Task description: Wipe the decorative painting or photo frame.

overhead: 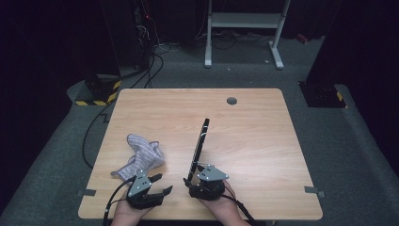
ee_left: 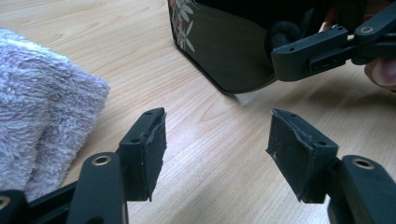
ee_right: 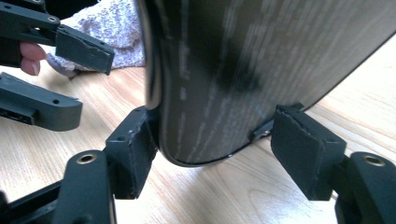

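Observation:
A thin black slab (overhead: pixel 200 146) with a glossy face stands on its edge on the wooden table (overhead: pixel 254 141), leaning slightly. My right gripper (overhead: pixel 190 181) is shut on its near lower corner; both pads press the slab (ee_right: pixel 243 70) in the right gripper view (ee_right: pixel 212 135). A leaf pattern runs along the slab's side (ee_left: pixel 224 51). A fluffy lavender cloth (overhead: pixel 141 157) lies crumpled to the slab's left. My left gripper (overhead: pixel 164 182) rests open just in front of the cloth (ee_left: pixel 42 116), nothing between its jaws (ee_left: pixel 217 135), close beside the right gripper (ee_left: pixel 322 46).
A grey cable grommet (overhead: pixel 231 100) sits near the table's far edge. Small metal brackets (overhead: pixel 86 192) mark the front corners. Beyond the table are floor cables (overhead: pixel 146 70), a yellow-black striped base (overhead: pixel 99 92) and a white desk frame (overhead: pixel 244 28).

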